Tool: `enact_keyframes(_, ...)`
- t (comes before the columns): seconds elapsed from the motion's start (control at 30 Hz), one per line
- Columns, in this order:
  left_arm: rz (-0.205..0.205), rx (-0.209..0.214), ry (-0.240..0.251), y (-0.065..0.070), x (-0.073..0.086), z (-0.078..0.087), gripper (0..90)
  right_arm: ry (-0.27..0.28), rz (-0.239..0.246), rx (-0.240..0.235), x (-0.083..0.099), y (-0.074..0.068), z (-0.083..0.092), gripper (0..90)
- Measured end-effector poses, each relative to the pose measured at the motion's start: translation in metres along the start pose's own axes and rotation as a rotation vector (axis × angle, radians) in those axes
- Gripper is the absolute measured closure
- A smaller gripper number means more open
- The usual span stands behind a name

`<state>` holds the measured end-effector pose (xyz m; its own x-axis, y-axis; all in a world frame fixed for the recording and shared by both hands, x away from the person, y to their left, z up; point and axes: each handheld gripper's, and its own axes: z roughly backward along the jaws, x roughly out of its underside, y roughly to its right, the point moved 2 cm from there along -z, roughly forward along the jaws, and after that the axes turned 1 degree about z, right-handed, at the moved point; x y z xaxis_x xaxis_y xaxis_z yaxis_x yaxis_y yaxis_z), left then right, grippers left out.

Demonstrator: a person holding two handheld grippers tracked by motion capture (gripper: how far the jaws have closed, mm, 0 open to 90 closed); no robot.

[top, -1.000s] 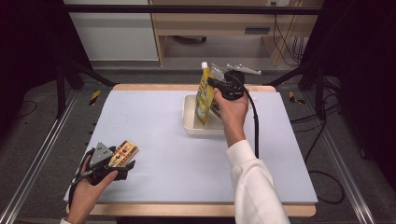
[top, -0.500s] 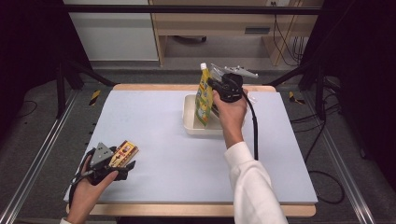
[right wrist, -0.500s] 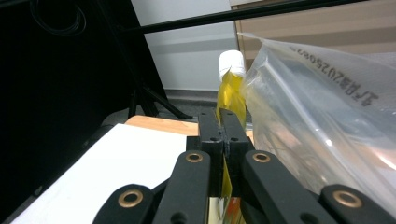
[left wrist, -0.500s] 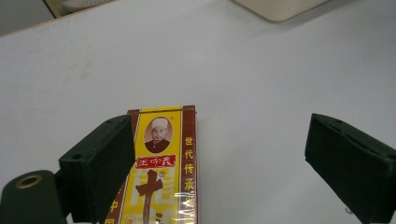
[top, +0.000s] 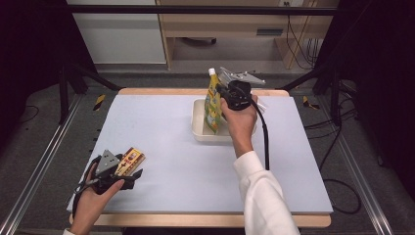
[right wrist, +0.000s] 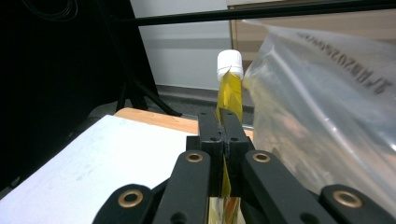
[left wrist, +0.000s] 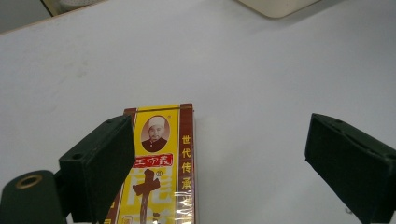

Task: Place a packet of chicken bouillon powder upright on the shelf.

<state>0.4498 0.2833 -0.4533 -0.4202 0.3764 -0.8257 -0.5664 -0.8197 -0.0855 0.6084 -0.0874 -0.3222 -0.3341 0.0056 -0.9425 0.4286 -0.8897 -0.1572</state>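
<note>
Yellow box (left wrist: 159, 163) is lying flat on the table (top: 171, 147) between the spread jaws of the left gripper (top: 117, 171), touching one jaw, not yet lifted. Farther off, the right gripper (right wrist: 223, 140) is clamping the yellow pouch (top: 213, 100) upright over the tray (top: 198, 128), a clear bag (right wrist: 322, 102) beside it; judging by this, it's nearly placed.

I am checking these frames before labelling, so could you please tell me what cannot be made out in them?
- Tray contents, high view: hidden by the pouch and the right hand.
- Box, left gripper view: lower part cut off by the bottom edge; one side behind a jaw.
- Clear bag, right gripper view: contents blurred.
- Pouch print: too small in the high view.
</note>
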Motion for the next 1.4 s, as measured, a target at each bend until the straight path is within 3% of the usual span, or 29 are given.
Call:
enact_keyframes(0.2, 0.001, 0.002, -0.002, 0.0, 0.0, 0.0, 8.2, -0.012, 0.006, 0.006, 0.002, -0.001, -0.001, 90.0)
enact_keyframes(0.37, -0.001, 0.004, -0.002, 0.001, 0.0, 0.0, 8.2, -0.06, 0.01, 0.024, 0.003, 0.0, -0.002, 90.0)
enact_keyframes(0.53, 0.001, 0.005, -0.003, 0.0, 0.0, 0.0, 8.2, -0.096, -0.019, 0.006, 0.008, 0.003, -0.005, 90.0)
enact_keyframes(0.87, -0.002, 0.002, -0.007, 0.001, 0.001, -0.001, 8.2, -0.123, -0.017, -0.027, 0.013, 0.004, -0.003, 88.8)
enact_keyframes(1.23, -0.006, 0.006, -0.011, 0.002, 0.0, -0.002, 7.9, -0.084, -0.009, -0.066, 0.016, -0.004, 0.019, 61.9)
enact_keyframes(1.33, -0.006, 0.006, -0.011, 0.003, 0.0, -0.002, 7.8, -0.075, 0.039, -0.058, 0.02, -0.009, 0.032, 54.2)
enact_keyframes(1.4, -0.008, 0.006, -0.012, 0.003, 0.0, -0.003, 7.8, -0.063, 0.035, -0.068, 0.024, -0.011, 0.04, 50.7)
